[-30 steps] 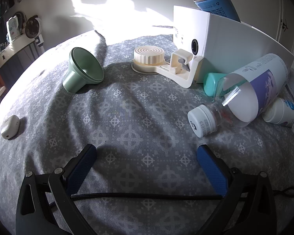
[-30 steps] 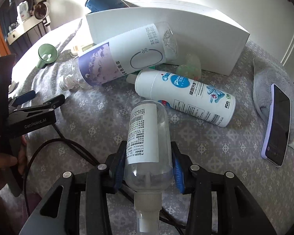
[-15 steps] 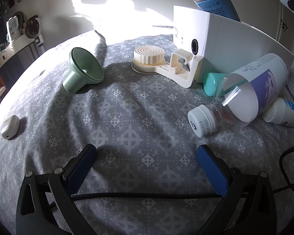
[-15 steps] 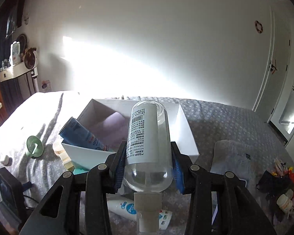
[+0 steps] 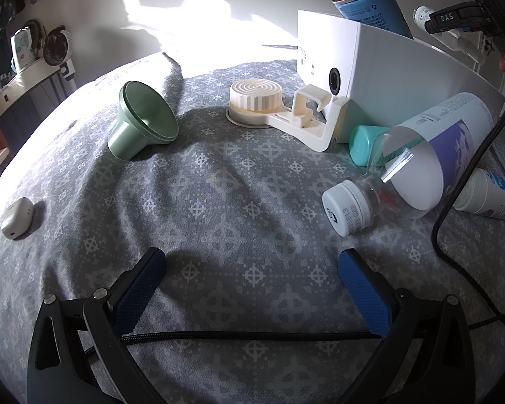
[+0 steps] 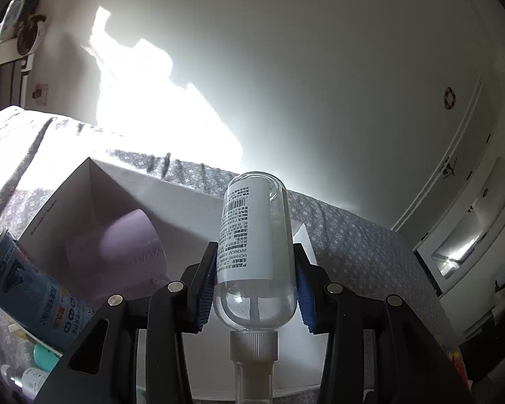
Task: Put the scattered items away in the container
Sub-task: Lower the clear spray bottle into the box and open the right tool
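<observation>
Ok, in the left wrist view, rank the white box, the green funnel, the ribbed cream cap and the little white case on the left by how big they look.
1. white box
2. green funnel
3. ribbed cream cap
4. little white case

The funnel and cap look close in size; the cap lies farther away, so that ranking is unsure.

Grey patterned bedspread [image 5: 239, 181], small fan [image 5: 55, 42] on a shelf (far left)

Ahead of my left gripper [image 5: 252, 269] the grey bedspread [image 5: 219, 202] lies bare between its wide-apart jaws. Beyond that, the green funnel [image 5: 141, 121] and cream brush holder [image 5: 276, 107] leave a gap between them. The big labelled bottle [image 5: 421, 155] and a black cable [image 5: 468, 175] block my right side. Inside the white box [image 6: 192, 198], a lilac cup [image 6: 128, 245] and blue can [image 6: 27, 286] crowd the left; the space beside them is open.
</observation>
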